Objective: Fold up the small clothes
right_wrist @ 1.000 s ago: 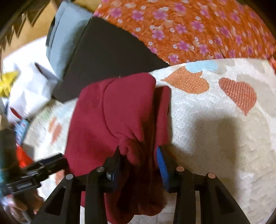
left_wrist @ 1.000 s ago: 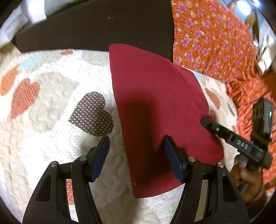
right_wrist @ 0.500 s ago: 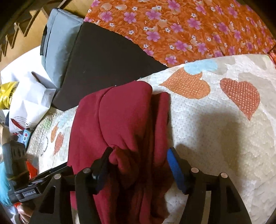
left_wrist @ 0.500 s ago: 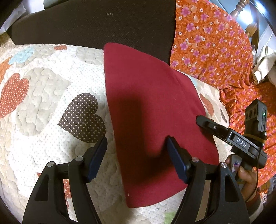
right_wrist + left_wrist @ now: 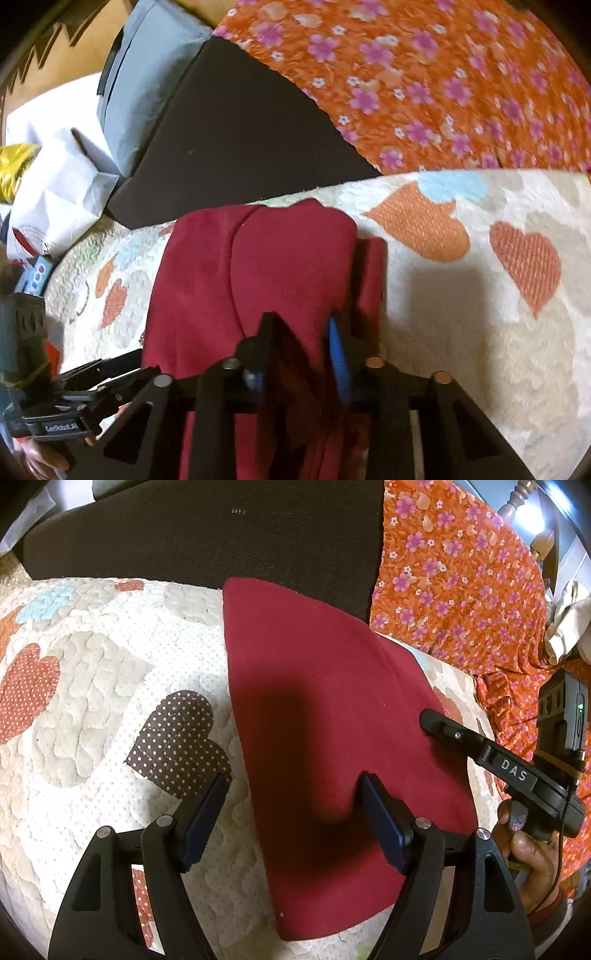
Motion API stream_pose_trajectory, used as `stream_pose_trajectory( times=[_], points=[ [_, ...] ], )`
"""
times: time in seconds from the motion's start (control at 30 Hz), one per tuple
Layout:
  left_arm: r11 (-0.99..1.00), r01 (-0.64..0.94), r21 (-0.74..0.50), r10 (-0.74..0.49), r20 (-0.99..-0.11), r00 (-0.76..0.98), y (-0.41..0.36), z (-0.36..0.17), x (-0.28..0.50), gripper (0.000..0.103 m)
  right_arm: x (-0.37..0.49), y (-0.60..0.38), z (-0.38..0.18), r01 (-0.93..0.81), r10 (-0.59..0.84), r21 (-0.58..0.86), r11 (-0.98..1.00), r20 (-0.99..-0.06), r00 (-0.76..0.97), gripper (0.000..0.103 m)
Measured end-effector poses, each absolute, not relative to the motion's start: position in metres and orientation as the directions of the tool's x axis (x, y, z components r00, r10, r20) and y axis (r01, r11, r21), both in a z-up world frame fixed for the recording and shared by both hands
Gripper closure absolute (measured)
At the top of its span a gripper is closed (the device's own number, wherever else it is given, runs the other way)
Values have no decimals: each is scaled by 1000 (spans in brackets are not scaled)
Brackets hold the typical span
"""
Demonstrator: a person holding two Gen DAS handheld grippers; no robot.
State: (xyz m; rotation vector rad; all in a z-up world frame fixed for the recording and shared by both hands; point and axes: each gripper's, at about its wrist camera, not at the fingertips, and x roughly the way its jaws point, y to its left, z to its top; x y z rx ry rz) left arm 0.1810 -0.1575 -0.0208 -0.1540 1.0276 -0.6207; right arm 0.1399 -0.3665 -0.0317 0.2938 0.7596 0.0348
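Garment: dark red garment (image 5: 325,738) lies flat on the heart-pattern quilt (image 5: 92,709), far corner reaching the dark cushion (image 5: 207,535), partly folded by the look of it

What changed: right gripper (image 5: 299,350) let its bunch of cloth go half a second back, and now its jaws are closing again on a ridge of red fabric at the near right edge

Right jaws: cloth is between them, pads look to be pressing it, though that view is blurry so I'd not swear to it

Left jaws: left gripper (image 5: 295,812) is opening, wide apart, holding nothing; one pad is over the red cloth, the other over the quilt, same spot as a second ago

Meaning: probably a re-grip for the next fold, so the job's mid-way, not done

Around: orange floral sheet (image 5: 424,92) behind, grey pillow (image 5: 147,74) and white paper bag (image 5: 55,192) off to the left

In the way: nothing on the garment itself; the two grippers sit close together, so they could bump
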Motion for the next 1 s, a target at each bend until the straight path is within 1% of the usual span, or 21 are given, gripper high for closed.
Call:
stream_pose_trajectory(
  times=[0.1,0.27,0.37,0.4,0.43,0.5,0.57,0.67,0.73,0.8,0.87,0.97,1.0],
  points=[
    [818,412,-402,-551,-753,360,-158,-21,183,27,141,-366,-26,80,97,230,970,-663,742,92],
    [816,410,-409,-555,-752,354,-160,-23,185,25,147,-376,-37,103,84,229,968,-681,728,93],
    [814,408,-414,-558,-751,353,-161,-24,187,25,142,-382,-35,105,116,283,953,-667,736,93],
    [813,406,-417,-561,-750,352,-161,-25,187,25,140,-386,-34,107,131,308,945,-659,741,91],
    [811,404,-423,-564,-748,349,-161,-26,188,25,139,-388,-35,106,145,329,938,-653,743,86],
    [807,394,-440,-573,-746,340,-162,-29,190,24,138,-392,-36,124,141,343,931,-653,744,50],
    [805,383,-453,-578,-745,332,-163,-31,192,18,136,-398,-40,158,119,347,924,-656,745,47],
    [800,363,-478,-589,-741,321,-162,-36,194,16,137,-411,-51,144,211,463,875,-630,747,46],
    [797,361,-485,-594,-739,318,-163,-37,196,14,140,-416,-58,146,243,510,848,-618,748,40],
    [797,366,-480,-593,-739,321,-167,-37,198,14,144,-421,-67,154,270,548,822,-613,743,30],
    [796,382,-470,-592,-737,326,-175,-37,201,13,147,-425,-73,143,303,591,794,-589,749,29],
    [791,381,-478,-600,-728,331,-178,-38,204,13,151,-420,-71,101,326,579,809,-585,743,29],
    [788,381,-484,-605,-722,336,-178,-39,204,13,154,-418,-71,81,345,582,809,-582,736,32]
  ],
)
